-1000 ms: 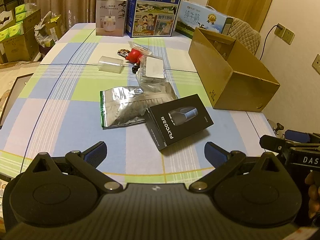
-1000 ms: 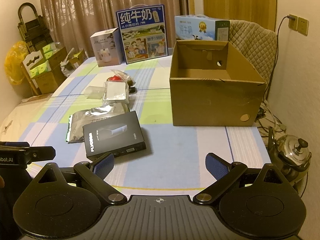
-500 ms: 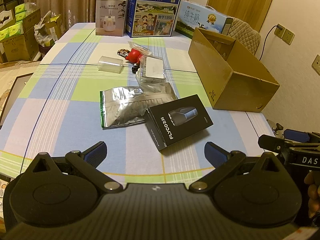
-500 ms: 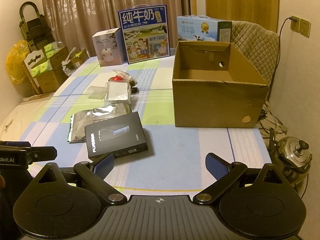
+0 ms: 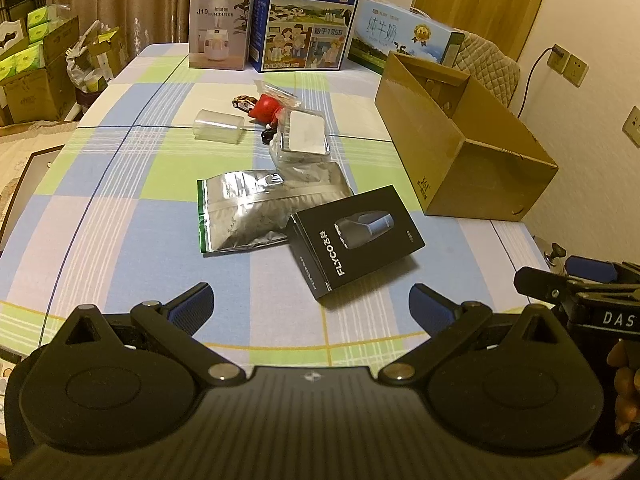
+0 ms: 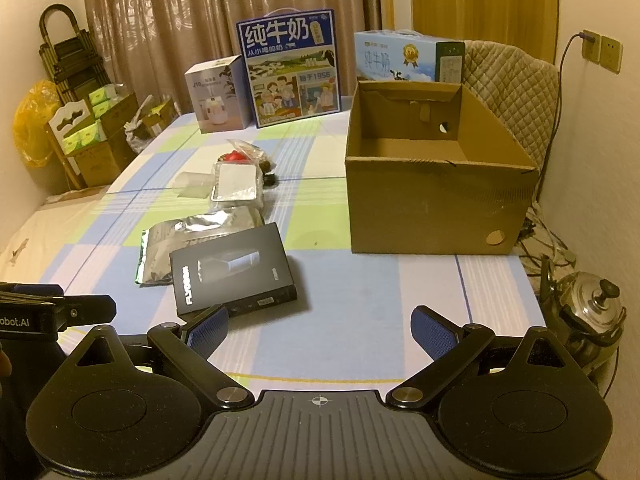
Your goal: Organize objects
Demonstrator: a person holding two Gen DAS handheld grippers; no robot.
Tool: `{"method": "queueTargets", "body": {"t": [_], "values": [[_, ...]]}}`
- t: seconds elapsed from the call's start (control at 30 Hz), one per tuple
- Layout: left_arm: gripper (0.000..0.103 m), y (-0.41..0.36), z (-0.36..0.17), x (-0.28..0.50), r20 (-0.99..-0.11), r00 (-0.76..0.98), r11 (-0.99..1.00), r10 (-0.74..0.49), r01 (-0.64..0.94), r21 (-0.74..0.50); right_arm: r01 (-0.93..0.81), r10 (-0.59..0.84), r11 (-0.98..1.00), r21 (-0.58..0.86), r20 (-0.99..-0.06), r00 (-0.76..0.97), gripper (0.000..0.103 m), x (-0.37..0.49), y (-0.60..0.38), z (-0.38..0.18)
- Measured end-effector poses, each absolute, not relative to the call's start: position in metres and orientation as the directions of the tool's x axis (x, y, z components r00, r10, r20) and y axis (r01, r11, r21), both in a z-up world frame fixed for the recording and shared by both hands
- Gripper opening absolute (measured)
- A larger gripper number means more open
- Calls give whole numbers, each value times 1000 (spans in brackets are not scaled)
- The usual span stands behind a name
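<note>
I see L gripper (image 5: 310, 300) and R gripper (image 6: 320, 330) both spread wide, nothing held, blue ribbed pads above checked tablecloth (image 5: 120, 216). Matte black rectangular box (image 5: 356, 240) lies flat, overlapping crinkled silver foil pouch (image 5: 248, 212). Open corrugated cardboard carton (image 6: 436, 200) stands to the right, apart.

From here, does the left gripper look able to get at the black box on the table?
Probably yes. The left gripper is open, and the black box lies just ahead of it with bare tablecloth between. Only the box's far corner rests on the silver pouch; nothing covers it.
</note>
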State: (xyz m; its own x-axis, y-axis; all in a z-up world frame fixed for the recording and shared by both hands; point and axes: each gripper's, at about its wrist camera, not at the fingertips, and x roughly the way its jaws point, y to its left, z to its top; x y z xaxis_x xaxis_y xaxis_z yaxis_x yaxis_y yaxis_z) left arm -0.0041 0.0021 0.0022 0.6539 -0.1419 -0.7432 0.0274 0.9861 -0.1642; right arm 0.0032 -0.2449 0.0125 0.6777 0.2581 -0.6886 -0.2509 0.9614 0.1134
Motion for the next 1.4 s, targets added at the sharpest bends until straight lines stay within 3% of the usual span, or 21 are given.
{"method": "queueTargets", "body": {"t": [1.4], "values": [[102,13,-6,2,-769,607,971,-203,21,-240,-261,260,959,111,-708,657,96,3,-247,1]]}}
